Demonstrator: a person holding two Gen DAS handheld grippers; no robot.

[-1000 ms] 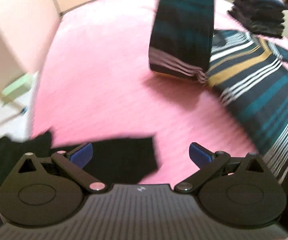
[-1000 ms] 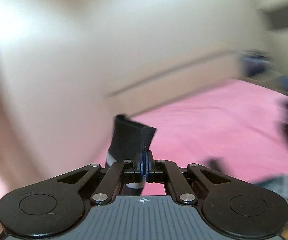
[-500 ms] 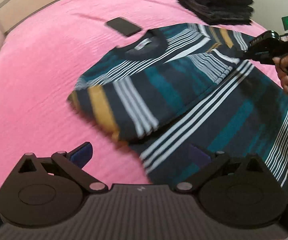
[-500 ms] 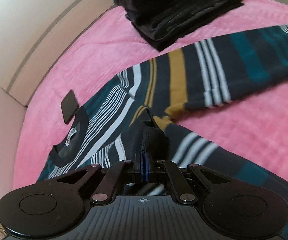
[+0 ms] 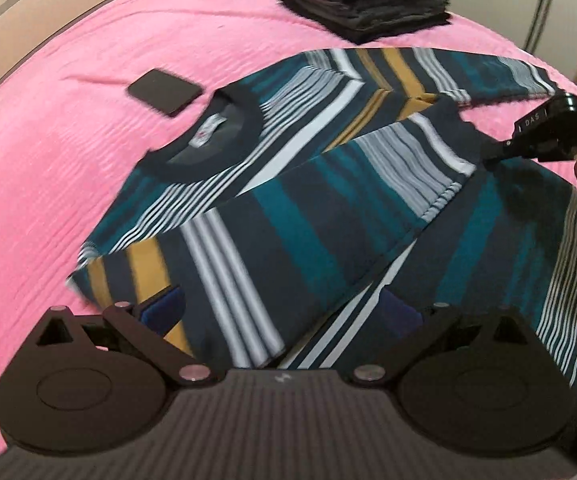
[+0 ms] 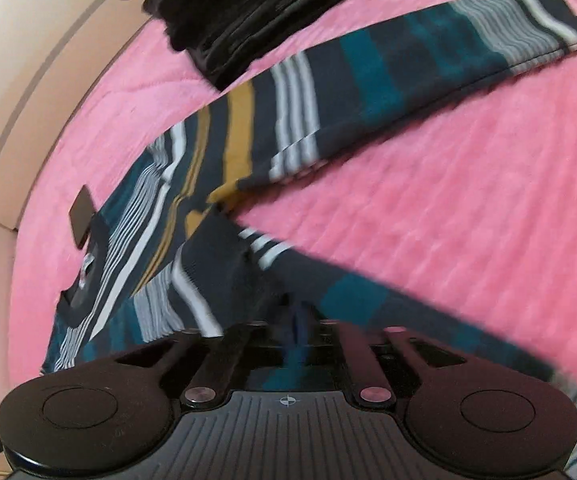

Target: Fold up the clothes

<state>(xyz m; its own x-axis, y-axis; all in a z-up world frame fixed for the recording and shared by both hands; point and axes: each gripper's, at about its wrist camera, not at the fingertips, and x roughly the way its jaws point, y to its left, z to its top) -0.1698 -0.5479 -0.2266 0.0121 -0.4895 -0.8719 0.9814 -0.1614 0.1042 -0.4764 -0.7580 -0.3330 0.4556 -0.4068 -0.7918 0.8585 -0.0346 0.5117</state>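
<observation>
On pink bed (image 5: 68,128), striped sweater (image 5: 288,208), left claw (image 5: 284,312) released, right claw (image 6: 298,320) pinching its sleeve.

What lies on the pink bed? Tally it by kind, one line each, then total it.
Striped sweater: 1
Stack of dark folded clothes: 1 (layers too blurred to count)
Flat black rectangular object: 1
Total: 3
</observation>
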